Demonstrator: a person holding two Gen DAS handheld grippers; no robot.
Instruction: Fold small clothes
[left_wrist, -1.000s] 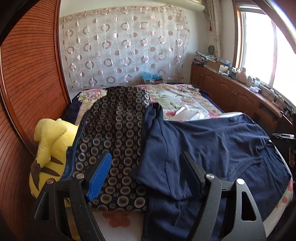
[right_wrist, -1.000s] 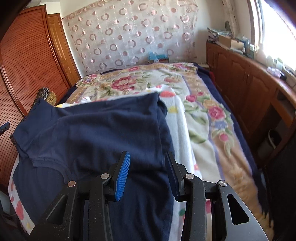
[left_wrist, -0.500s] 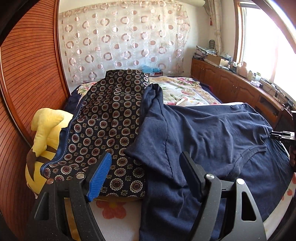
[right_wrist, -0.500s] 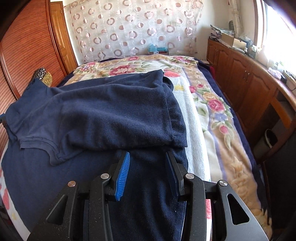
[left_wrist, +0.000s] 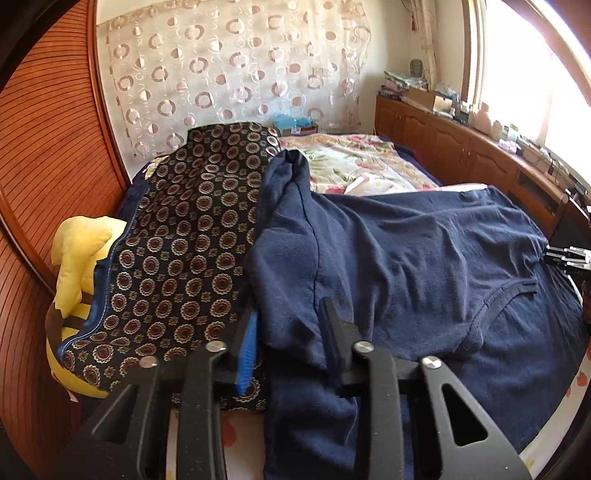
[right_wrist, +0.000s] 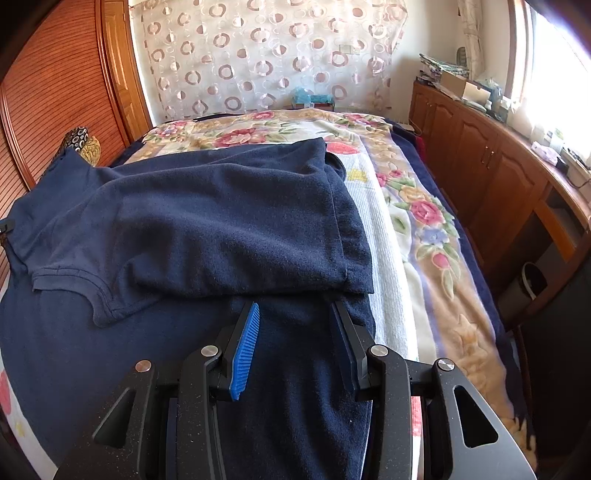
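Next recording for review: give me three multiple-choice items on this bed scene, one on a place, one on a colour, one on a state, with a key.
1. The yellow plush toy lies where?
A. by the wooden wardrobe
B. on the window counter
C. on the floral blanket

2. The garment being folded, the knit T-shirt, is
A. red
B. navy blue
C. white

3. The left tongs have between their fingers
A. nothing
B. a shirt sleeve
C. the patterned circle-print cloth

Key: 1 A, it is wedged at the bed's wardrobe edge. 2 B, dark blue in both views. 3 B, the sleeve hangs between the closing fingers.
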